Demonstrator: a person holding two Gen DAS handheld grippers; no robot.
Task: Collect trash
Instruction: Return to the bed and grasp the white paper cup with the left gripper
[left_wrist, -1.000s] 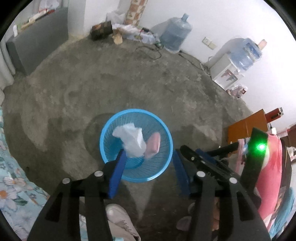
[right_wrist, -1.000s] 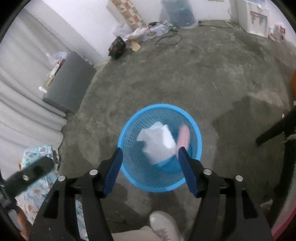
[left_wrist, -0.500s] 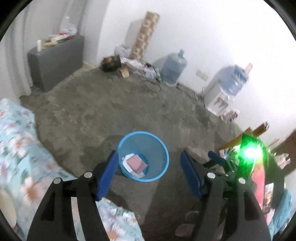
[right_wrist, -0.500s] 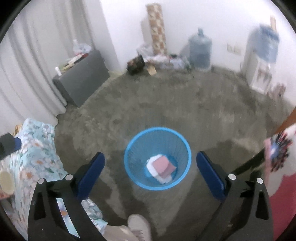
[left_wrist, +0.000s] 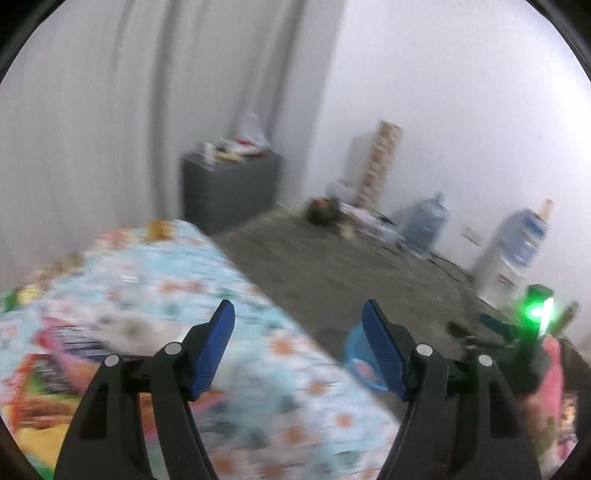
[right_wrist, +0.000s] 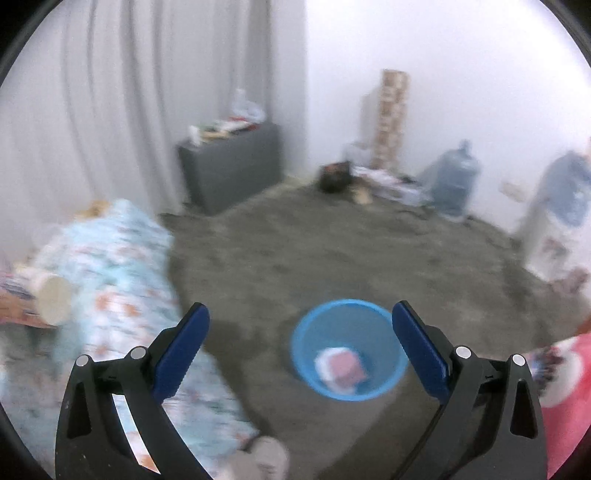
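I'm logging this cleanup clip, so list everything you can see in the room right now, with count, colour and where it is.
bin: one, blue, on the floor between the right gripper's fingers in its view
trash: white and pink pieces, inside the bin
bed: one, floral light-blue cover, left side, blurred clutter on it
cabinet: one, grey, by the curtain, items on top
curtain: grey-white, left wall
water jugs: two, bluish, far wall, one on a white dispenser
patterned column: one, tan, far wall
floor clutter: blurred, by the column
shoe: one, pale, bottom edge
left gripper: open, empty
right gripper: open, empty
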